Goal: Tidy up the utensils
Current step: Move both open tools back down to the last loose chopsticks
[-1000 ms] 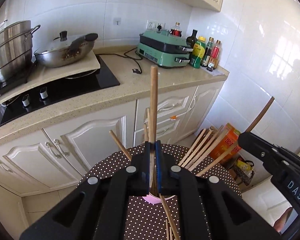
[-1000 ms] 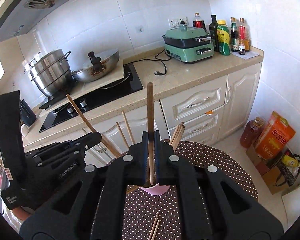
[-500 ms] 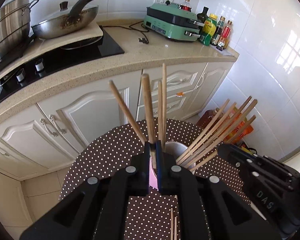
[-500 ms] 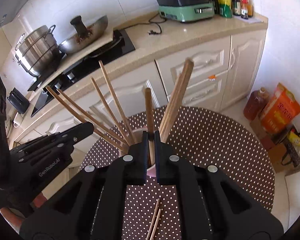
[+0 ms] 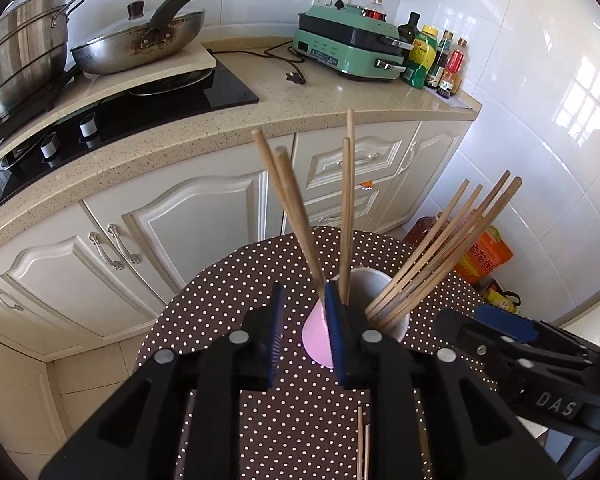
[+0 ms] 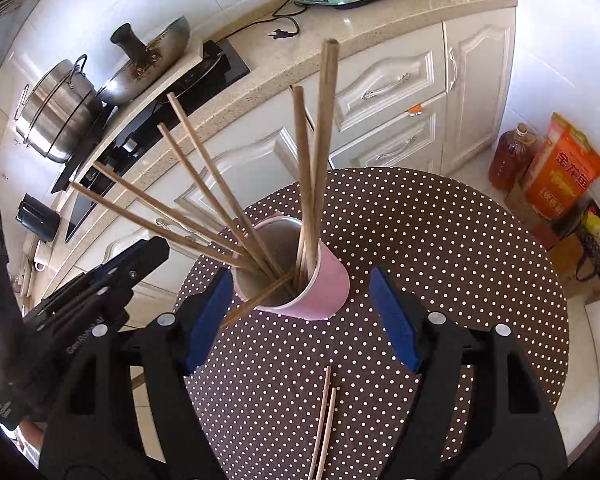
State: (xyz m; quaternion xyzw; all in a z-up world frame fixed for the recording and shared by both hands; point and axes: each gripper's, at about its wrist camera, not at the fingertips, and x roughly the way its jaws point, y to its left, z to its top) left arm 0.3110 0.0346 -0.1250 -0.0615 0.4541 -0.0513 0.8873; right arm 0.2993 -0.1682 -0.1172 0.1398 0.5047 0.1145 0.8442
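Observation:
A pink cup (image 6: 328, 288) stands on the round polka-dot table (image 6: 440, 240) with several wooden chopsticks (image 6: 312, 160) fanned out of it. My right gripper (image 6: 302, 320) hangs just before the cup, jaws opening wide, nothing pressed between the pads. In the left wrist view the cup (image 5: 316, 340) shows between the pads of my left gripper (image 5: 304, 334), whose jaws are opening. One chopstick (image 5: 296, 220) leans against the right pad, loose. Two more chopsticks (image 6: 326, 412) lie flat on the table close to me. Each gripper shows in the other's view: the right one (image 5: 500, 332), the left one (image 6: 112, 272).
Behind the table runs a counter (image 5: 300, 108) over white cabinets, with a wok (image 5: 140, 44), a steel pot (image 5: 24, 48), a green appliance (image 5: 352, 48) and bottles (image 5: 432, 60). An oil bottle (image 6: 512, 156) and orange bag (image 6: 564, 172) sit on the floor at right.
Both grippers came down over the cup, each shut on a chopstick. Both chopsticks now stand in the cup and the jaws have parted, the right pair much wider.

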